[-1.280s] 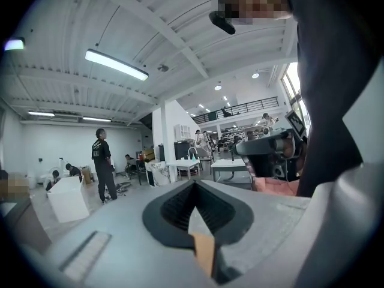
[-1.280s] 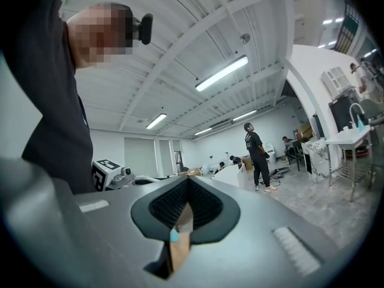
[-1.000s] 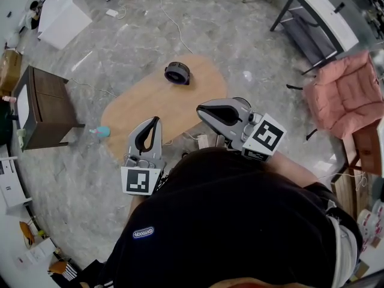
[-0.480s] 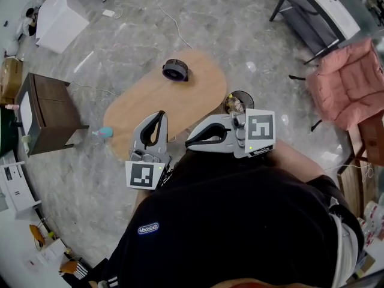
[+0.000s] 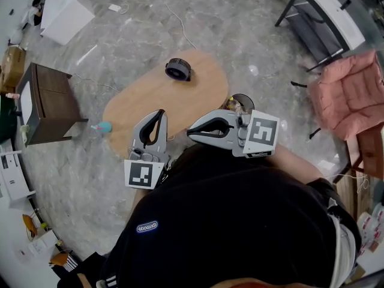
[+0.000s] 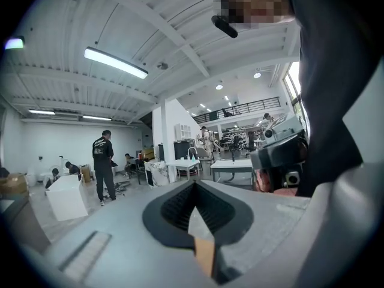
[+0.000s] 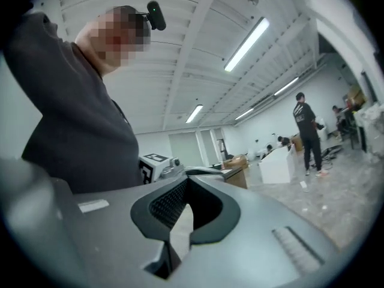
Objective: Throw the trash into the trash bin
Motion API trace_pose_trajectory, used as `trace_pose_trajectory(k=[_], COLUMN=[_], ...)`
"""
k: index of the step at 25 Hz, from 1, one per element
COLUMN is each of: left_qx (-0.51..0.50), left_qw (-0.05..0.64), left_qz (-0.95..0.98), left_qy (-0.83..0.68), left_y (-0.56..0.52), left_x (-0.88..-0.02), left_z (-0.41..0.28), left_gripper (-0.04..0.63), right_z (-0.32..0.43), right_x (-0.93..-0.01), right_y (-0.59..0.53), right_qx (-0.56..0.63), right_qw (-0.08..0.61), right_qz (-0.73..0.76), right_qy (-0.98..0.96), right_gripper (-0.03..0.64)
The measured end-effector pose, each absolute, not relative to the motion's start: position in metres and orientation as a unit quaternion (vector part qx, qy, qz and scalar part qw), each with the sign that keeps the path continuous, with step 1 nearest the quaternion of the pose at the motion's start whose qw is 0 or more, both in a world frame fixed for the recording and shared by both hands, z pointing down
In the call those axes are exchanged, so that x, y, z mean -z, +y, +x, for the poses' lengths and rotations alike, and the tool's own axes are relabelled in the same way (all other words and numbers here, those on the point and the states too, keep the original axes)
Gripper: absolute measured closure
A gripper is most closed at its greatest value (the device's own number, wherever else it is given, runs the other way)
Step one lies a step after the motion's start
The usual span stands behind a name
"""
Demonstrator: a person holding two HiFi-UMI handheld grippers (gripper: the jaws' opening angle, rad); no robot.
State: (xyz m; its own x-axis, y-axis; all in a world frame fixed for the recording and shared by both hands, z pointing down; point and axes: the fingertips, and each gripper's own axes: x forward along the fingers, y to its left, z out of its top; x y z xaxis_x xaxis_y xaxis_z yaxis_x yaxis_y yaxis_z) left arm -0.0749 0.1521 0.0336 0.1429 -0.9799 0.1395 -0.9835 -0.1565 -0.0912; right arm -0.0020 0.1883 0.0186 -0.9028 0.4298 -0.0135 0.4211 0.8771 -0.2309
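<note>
Wood-brown and oval, the surface [image 5: 156, 101] sits on the grey floor [image 5: 240, 35]. A round black thing [image 5: 178, 69] rests on its far end. The trash bin [image 5: 243, 98] stands on the floor at 4 o'clock from that black thing, close to the surface's edge. Some bits of trash [image 5: 233, 105] show inside it. The right gripper [image 5: 189, 132] is just beside the bin in the head view and points to 9 o'clock. Its jaws are pressed together with nothing in them. The left gripper [image 5: 159, 113] points to 12 o'clock. Its jaws are pressed together too and hold nothing. A small blue thing [image 5: 103, 126] lies on the floor at 9 o'clock from it.
</note>
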Motion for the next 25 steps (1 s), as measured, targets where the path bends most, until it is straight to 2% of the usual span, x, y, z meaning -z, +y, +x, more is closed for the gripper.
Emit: trace_pose_trajectory(k=[6, 9, 15, 25], left_qx=[-0.056, -0.053, -0.065, -0.062], left_qw=[0.024, 0.024, 0.018, 0.022], left_qz=[0.766, 0.766, 0.759, 0.761], left_qy=[-0.640, -0.640, -0.648, -0.645], left_y=[0.158, 0.159, 0.168, 0.173], left_x=[-0.036, -0.035, -0.033, -0.038], left_z=[-0.071, -0.073, -0.074, -0.070], left_gripper=[0.594, 0.594, 0.594, 0.594], right_z=[-0.009, -0.011, -0.003, -0.007], right_x=[-0.024, -0.027, -0.035, -0.036], right_y=[0.139, 0.126, 0.117, 0.131], right_qx=[-0.044, -0.057, -0.082, -0.030], right_qw=[0.016, 0.014, 0.017, 0.025], right_qz=[-0.051, -0.010, 0.017, 0.017], right_qy=[-0.998, -0.998, -0.996, -0.999], right_gripper=[0.586, 0.586, 0.588, 0.588])
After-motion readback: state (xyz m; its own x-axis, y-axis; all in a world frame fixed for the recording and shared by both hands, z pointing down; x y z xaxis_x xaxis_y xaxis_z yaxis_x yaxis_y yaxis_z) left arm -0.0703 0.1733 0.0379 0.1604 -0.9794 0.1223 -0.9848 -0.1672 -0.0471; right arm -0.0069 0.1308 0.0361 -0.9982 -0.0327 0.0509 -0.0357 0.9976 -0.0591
